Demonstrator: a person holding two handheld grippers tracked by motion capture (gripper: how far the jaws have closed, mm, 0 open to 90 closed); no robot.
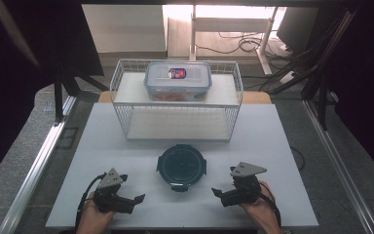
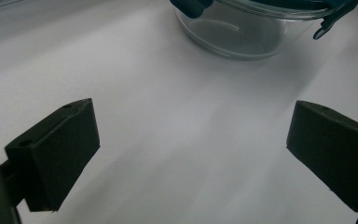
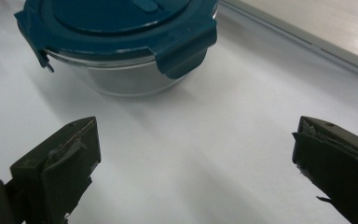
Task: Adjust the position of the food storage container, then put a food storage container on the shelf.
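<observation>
A round glass container with a dark teal clip-on lid stands on the white table top, near the front and in the middle. My left gripper rests to its lower left, held in a hand, jaws wide apart with nothing between them. In the left gripper view the left gripper faces the container's glass wall farther off. My right gripper sits to the container's lower right, also open and empty. In the right gripper view the right gripper points at the lidded container, apart from it.
A white wire rack stands behind the round container. On its top shelf sits a clear rectangular box with a red and blue label. The rack's base edge shows in the right gripper view. Metal rails run along both sides of the table.
</observation>
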